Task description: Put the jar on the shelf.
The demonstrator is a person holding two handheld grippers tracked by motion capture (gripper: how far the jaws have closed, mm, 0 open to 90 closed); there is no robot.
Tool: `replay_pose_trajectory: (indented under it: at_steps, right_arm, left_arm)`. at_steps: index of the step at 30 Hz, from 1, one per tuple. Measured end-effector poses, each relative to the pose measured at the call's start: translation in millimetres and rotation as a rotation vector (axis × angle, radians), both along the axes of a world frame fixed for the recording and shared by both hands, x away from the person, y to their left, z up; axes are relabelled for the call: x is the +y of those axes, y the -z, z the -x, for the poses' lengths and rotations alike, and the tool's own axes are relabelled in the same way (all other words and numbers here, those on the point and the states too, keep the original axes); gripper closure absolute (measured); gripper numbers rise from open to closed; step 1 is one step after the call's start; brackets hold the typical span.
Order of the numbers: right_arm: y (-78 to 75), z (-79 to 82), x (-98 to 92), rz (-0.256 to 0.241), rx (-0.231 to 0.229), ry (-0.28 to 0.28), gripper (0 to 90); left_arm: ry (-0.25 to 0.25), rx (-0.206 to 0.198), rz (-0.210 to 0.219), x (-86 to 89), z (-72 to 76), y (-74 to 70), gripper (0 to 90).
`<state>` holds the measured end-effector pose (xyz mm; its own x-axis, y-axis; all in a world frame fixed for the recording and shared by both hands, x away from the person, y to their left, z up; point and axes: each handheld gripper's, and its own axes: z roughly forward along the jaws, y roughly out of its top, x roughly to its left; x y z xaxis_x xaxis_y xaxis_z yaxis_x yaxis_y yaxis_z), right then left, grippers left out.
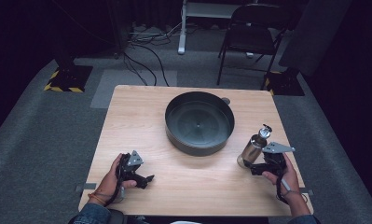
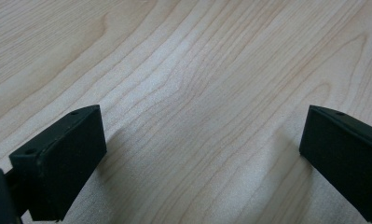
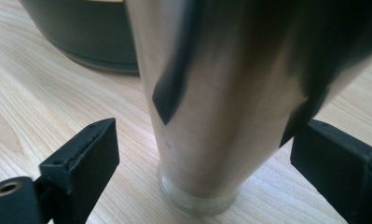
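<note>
Right gripper (image 3: 207, 163): your jaws stand wide apart on either side of the steel bottle (image 3: 221, 102), with a clear gap on each side; nothing is gripped yet.
Bottle: it stands upright on the table (image 3: 44, 93), straight ahead of your right gripper and between its jaws, down near its clear base. In the high view the steel bottle (image 1: 254, 147) sits just beyond your right gripper (image 1: 260, 169), with its dark cap at the top.
Pan: the big dark round pan (image 1: 199, 122) lies ahead and to the inner side of your right gripper, near the bottle but apart from it; its wall shows behind the bottle in the right gripper view.
Left gripper (image 2: 200, 158): your jaws are spread wide over bare wood, holding nothing. In the high view it (image 1: 144, 178) rests well apart from the bottle, on the other side of the table.
Risk, tipping: the bottle looks tall on a narrow foot, so if one jaw touches first as you close, you will likely push it over.
Risk, slipping: the polished wall appears to taper toward the base, so a low, light grip may let it slide out on the lift.
Risk, collision: swing toward the pan carelessly and the bottle may strike its rim.
</note>
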<state>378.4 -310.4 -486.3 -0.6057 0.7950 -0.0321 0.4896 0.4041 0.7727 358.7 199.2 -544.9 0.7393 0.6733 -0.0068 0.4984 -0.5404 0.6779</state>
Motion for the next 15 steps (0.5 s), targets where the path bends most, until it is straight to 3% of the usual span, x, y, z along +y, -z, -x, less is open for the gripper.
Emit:
replay_pose_trajectory:
  at_steps: [15]
  right_arm:
    - [0.4,-4.8,1.1,-0.063,-0.019,0.031,19.3]
  left_arm:
    - [0.002,0.001,0.001,0.0,-0.2,0.0,0.1]
